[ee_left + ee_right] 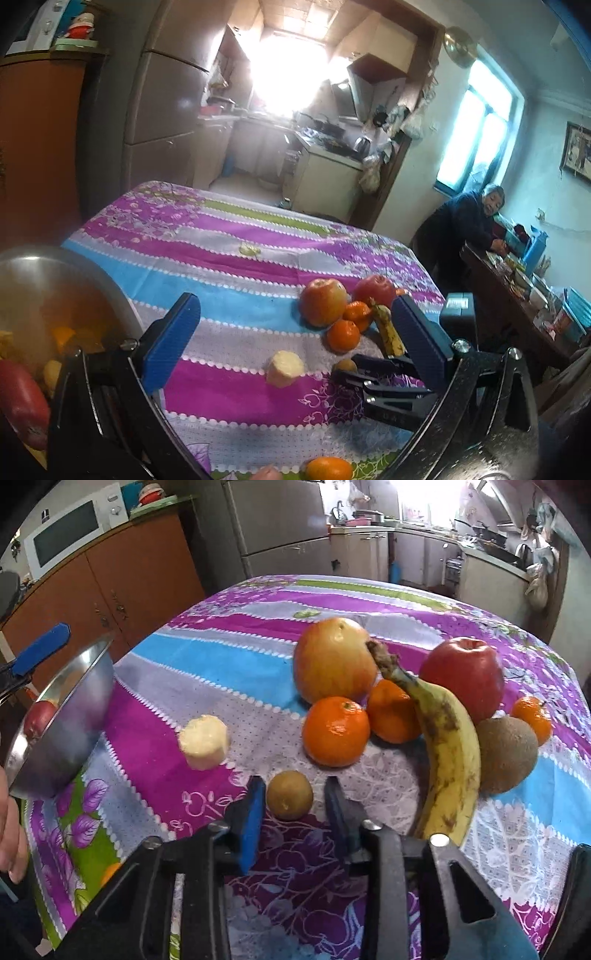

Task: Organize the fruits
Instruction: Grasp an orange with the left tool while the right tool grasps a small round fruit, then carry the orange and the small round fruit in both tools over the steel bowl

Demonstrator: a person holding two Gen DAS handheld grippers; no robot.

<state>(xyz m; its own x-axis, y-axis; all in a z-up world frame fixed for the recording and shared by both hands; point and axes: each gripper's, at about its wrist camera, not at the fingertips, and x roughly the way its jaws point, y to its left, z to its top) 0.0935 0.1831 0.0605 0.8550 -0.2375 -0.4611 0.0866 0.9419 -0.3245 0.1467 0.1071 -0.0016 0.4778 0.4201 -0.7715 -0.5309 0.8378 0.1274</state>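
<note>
Small brown fruit (290, 794) seen on striped cloth (229, 672) of desk, framed between spread jaws of right hand-held gripper (294, 805), not touched. Fruit cluster located at its 1 o'clock: banana (448, 753), two apples (334, 661), mandarins (336, 731), kiwi (508, 753). Pale cut piece (204, 741) noted at 10 o'clock. Steel bowl (70, 716) with fruit seen at 9 o'clock. Left hand-held gripper (295, 332) held wide apart, empty.

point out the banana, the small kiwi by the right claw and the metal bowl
banana (448, 738): right wrist view, on the middle of its spotted yellow body
small kiwi (290, 794): right wrist view, on its rounded top, between the open claw's fingers
metal bowl (74, 716): right wrist view, on its shiny outer wall
</note>
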